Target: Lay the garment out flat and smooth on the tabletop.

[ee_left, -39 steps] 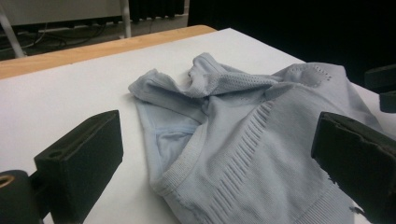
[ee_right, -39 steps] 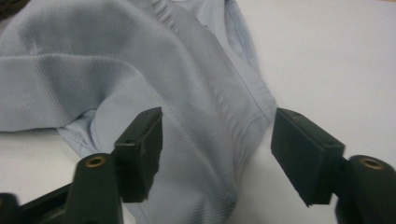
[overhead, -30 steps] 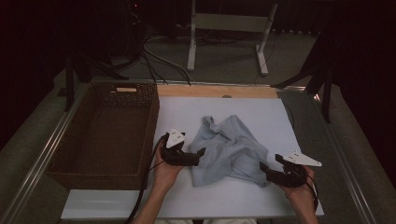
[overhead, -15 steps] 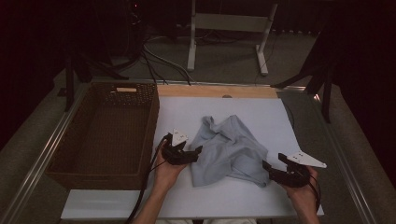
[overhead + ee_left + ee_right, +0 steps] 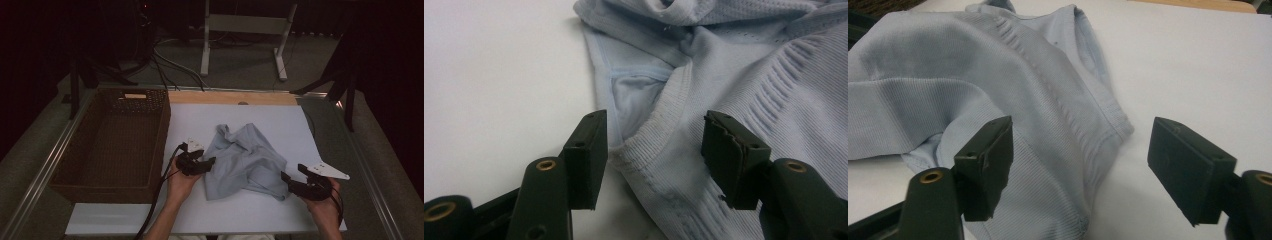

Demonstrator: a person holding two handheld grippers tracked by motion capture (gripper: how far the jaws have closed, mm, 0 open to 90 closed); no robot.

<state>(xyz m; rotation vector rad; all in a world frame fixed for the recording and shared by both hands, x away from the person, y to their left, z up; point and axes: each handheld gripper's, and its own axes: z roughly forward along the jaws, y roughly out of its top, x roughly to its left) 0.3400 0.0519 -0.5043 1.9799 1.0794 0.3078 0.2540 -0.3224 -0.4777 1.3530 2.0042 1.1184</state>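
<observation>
Black and blocky, the jaws of my left gripper (image 5: 654,160) are standing about half apart and have just been closing, with a ribbed hem of the pale blue garment (image 5: 734,85) lying between them; the pads are not yet pressing on the cloth. In the high view this left gripper (image 5: 206,163) is sitting at the garment's left edge, its cable trailing back along my forearm.

My right gripper (image 5: 1080,170) is holding its jaws wide apart, one pad hovering over the knit and the other over bare white board, with the garment's rounded corner lying in the gap, ungripped. From above, that right gripper (image 5: 286,179) is pointing at the garment's lower right corner, its grey three-cornered plate on top.

Between my two hands the garment (image 5: 245,160) is lying crumpled near the front middle of the white surface (image 5: 280,120), soft and finely ribbed, with raised seams and a mesh-like patch near its bunched top.

Left of it, a dark brown woven basket (image 5: 159,125), rectangular and deep, is standing beside the surface's left edge.
</observation>
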